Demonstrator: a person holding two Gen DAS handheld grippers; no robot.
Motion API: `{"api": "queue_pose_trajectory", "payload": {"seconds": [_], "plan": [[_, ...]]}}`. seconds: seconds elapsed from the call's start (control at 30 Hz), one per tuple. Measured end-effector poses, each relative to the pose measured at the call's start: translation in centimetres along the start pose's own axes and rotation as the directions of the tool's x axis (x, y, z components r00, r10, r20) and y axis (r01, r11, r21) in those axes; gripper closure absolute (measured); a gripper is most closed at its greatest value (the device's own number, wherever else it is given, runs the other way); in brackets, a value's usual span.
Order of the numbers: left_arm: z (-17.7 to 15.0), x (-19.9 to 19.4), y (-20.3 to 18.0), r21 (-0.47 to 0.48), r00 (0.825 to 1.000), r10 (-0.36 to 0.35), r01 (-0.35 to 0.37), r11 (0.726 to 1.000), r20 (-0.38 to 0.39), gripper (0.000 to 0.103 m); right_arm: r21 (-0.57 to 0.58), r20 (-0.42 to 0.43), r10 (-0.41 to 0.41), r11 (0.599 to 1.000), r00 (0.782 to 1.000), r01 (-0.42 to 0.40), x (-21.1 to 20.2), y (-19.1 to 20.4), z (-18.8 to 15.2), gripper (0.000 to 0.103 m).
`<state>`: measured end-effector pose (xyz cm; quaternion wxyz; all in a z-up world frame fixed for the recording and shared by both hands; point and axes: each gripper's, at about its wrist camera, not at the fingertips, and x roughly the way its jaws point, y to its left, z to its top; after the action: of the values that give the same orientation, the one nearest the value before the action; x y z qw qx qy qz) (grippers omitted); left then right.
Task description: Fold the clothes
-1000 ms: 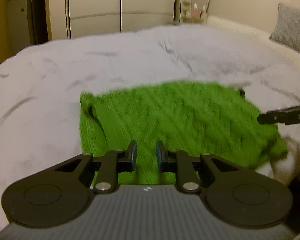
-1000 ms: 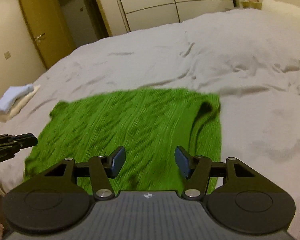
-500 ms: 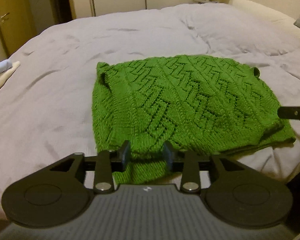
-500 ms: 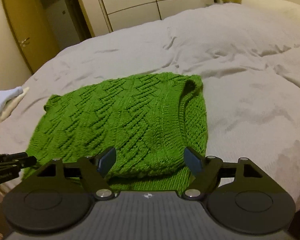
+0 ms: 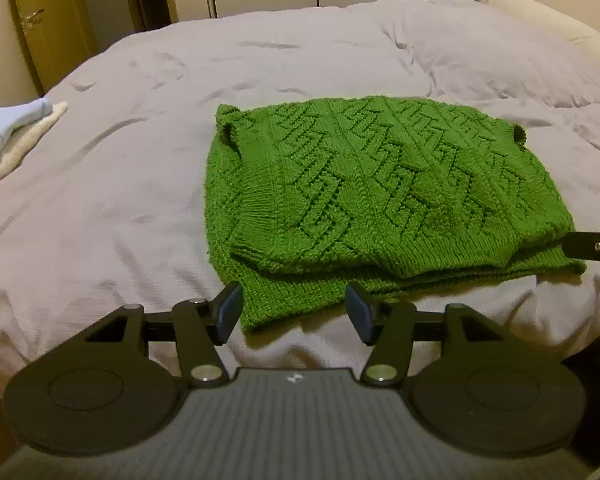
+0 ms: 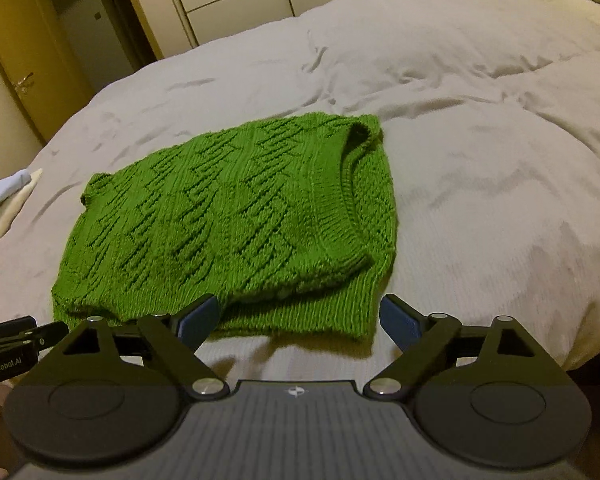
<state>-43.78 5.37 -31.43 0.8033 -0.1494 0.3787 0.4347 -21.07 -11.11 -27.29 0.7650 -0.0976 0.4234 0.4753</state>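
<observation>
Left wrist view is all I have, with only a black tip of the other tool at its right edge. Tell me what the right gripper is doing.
Observer: The right gripper is open. Its jaws have just been opening, and the near hem of the green sweater lies between them, unpinched.
Operator: Describe the sweater's right side.
Observer: A ribbed opening curves along that edge, on the upper folded layer, with a lower layer showing past it.
</observation>
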Motion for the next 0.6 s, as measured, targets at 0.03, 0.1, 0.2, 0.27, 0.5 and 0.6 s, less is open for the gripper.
{"api": "queue_pose_trajectory", "payload": {"seconds": [0.03,0.1,0.2,0.27,0.5,0.6], "plan": [[0.0,-0.1,0.0,0.001,1.0,0.001,-0.001,1.0,0.002,0.048,0.0,-0.001,-0.003,1.0,1.0,0.003,-0.1,0.1,-0.2,0.014],[-0.2,-0.3,-0.1,0.001,1.0,0.002,-0.002,1.0,0.002,0.045,-0.002,-0.001,-0.006,1.0,1.0,0.006,-0.4,0.2,-0.5,0.014],[-0.4,-0.7,0.0,0.002,1.0,-0.003,0.003,1.0,0.007,0.044,-0.001,-0.009,-0.006,1.0,1.0,0.006,-0.6,0.3,-0.9,0.013],[-0.6,-0.8,0.1,0.0,1.0,-0.001,0.001,1.0,0.005,0.041,0.007,-0.018,0.002,1.0,1.0,-0.001,-0.7,0.5,-1.1,0.013],[-1.2,-0.9,0.3,-0.01,1.0,0.015,-0.016,1.0,-0.006,0.028,-0.013,-0.047,-0.006,1.0,0.999,0.005,-0.7,1.4,-1.8,0.013],[-1.3,-0.9,0.3,-0.014,1.0,0.025,-0.025,1.0,-0.01,0.022,-0.029,-0.062,-0.033,0.999,0.998,0.031,-0.5,1.9,-1.9,0.013]]}}
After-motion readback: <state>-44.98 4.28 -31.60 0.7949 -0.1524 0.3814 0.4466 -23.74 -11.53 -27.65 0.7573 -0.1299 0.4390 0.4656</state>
